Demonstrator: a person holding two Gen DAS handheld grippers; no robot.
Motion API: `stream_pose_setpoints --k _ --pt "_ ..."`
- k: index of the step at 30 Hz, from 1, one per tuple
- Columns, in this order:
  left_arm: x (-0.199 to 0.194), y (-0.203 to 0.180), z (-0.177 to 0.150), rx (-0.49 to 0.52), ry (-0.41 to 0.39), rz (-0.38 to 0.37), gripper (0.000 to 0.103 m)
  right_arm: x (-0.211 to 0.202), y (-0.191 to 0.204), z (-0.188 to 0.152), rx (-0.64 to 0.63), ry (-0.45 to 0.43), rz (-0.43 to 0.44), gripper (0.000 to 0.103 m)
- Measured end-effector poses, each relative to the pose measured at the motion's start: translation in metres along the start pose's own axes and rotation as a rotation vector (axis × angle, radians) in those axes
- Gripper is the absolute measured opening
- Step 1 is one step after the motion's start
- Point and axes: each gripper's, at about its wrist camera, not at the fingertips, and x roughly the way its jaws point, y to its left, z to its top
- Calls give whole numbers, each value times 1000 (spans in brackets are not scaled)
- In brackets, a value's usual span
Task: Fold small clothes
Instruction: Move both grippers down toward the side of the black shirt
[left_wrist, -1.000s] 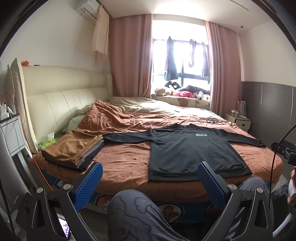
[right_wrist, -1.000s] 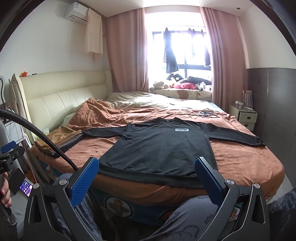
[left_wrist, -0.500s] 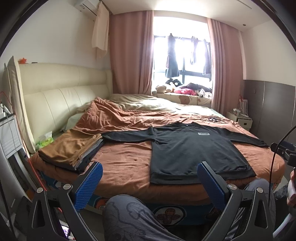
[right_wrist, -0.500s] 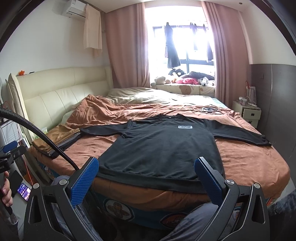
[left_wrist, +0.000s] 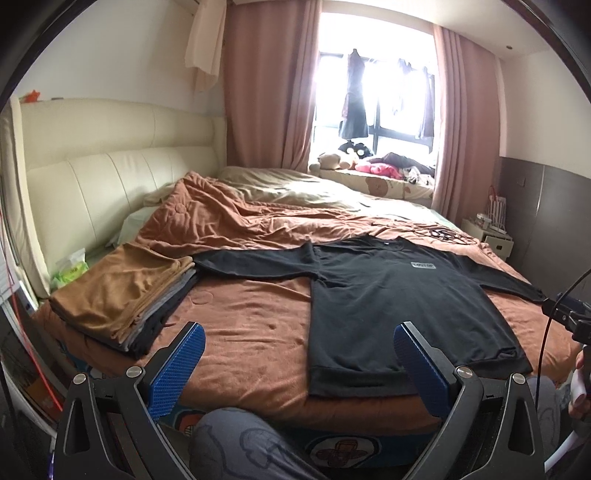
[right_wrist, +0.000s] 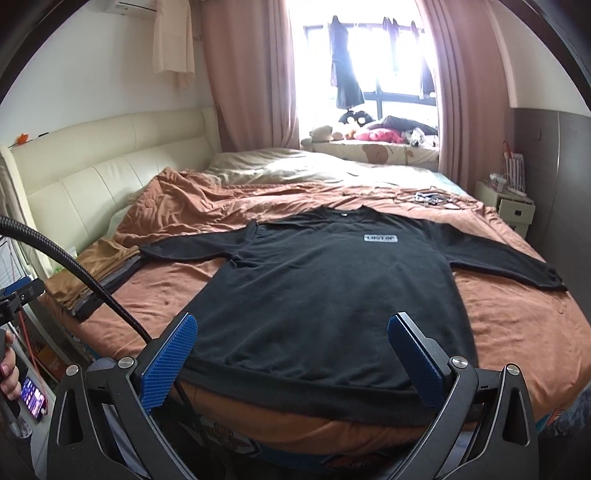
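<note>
A black long-sleeved shirt (left_wrist: 388, 295) lies flat on the brown bedspread, sleeves spread out, hem toward me; it also shows in the right wrist view (right_wrist: 325, 291). My left gripper (left_wrist: 297, 354) is open and empty, above the bed's near edge, left of the shirt's hem. My right gripper (right_wrist: 291, 347) is open and empty, just short of the hem, centred on the shirt. A stack of folded clothes (left_wrist: 122, 291) with a tan piece on top lies on the bed's left side, also seen in the right wrist view (right_wrist: 99, 273).
A rumpled brown duvet (left_wrist: 236, 221) fills the far half of the bed. A cream headboard (left_wrist: 96, 177) stands on the left. A white nightstand (right_wrist: 509, 206) stands at the right. Cables and small items (right_wrist: 428, 197) lie beyond the shirt's collar. My knee (left_wrist: 236, 439) is below the left gripper.
Both grippers have moved forward and up toward the bed; the shirt now looks larger and closer. Both stay open. The shirt and the stack have not moved.
</note>
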Motion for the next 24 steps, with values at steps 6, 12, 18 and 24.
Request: stream_pose_setpoints --k 6,12,18,24 --pt "49 22 11 -44 59 23 103 42 -3 23 16 33 22 103" --pt "95 45 22 -95 98 34 93 82 -7 39 11 79 44 103" --pt "150 70 33 -156 167 50 83 124 -23 59 54 115 114 97" --pt "195 93 44 -195 207 64 74 169 -37 77 70 173 138 76"
